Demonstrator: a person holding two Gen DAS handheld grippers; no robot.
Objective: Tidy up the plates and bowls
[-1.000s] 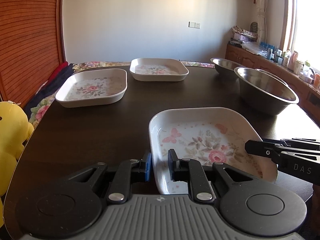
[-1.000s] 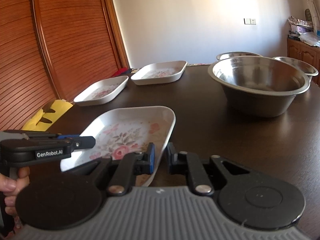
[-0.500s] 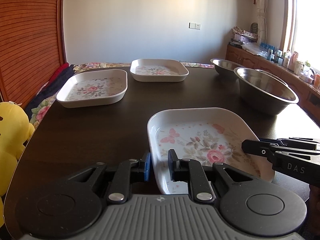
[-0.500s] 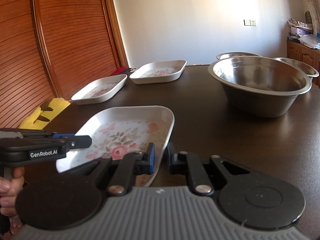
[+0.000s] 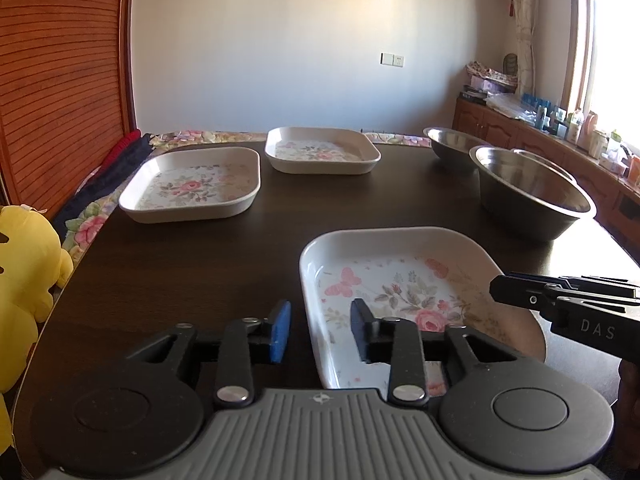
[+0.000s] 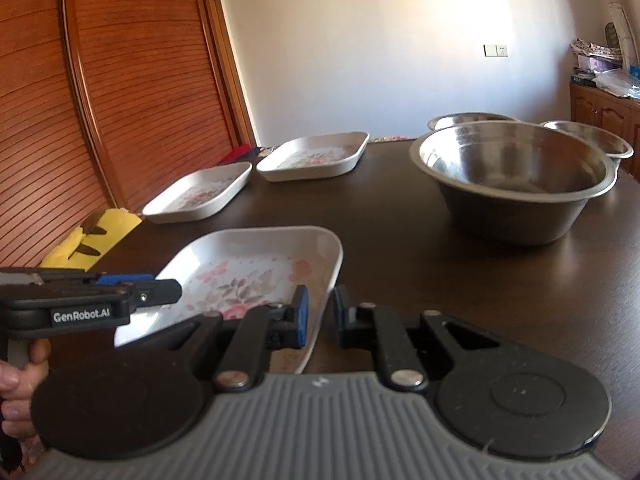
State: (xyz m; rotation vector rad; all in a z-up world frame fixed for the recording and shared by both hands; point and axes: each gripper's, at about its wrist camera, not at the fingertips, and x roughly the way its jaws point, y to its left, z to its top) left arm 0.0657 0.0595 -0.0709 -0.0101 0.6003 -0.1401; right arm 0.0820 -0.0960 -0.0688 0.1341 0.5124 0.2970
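A white square floral plate [image 5: 400, 280] lies at the near edge of the dark table [image 5: 200, 260]. My left gripper [image 5: 320, 326] straddles its left rim. Its jaws are opening and the blue pads [image 5: 280, 328] stand clear of the rim. My right gripper [image 6: 321, 314] is shut on the plate's [image 6: 248, 272] right rim. From the left wrist view the right gripper [image 5: 500, 292] shows side-on at the plate's right side. The left gripper [image 6: 172, 294] shows in the right wrist view, with a hand [image 6: 16, 380] holding it.
Two more floral plates [image 5: 192, 184] [image 5: 320, 152] sit at the far left and far middle. A large steel bowl [image 5: 528, 196] stands at the right, with a second bowl [image 5: 452, 148] behind it and a third bowl [image 6: 588, 140] beside. A yellow plush toy [image 5: 20, 264] lies off the table's left edge.
The left gripper's jaws have spread apart and come off the plate's rim. The right gripper stays shut on the opposite rim. Neither hand has moved.
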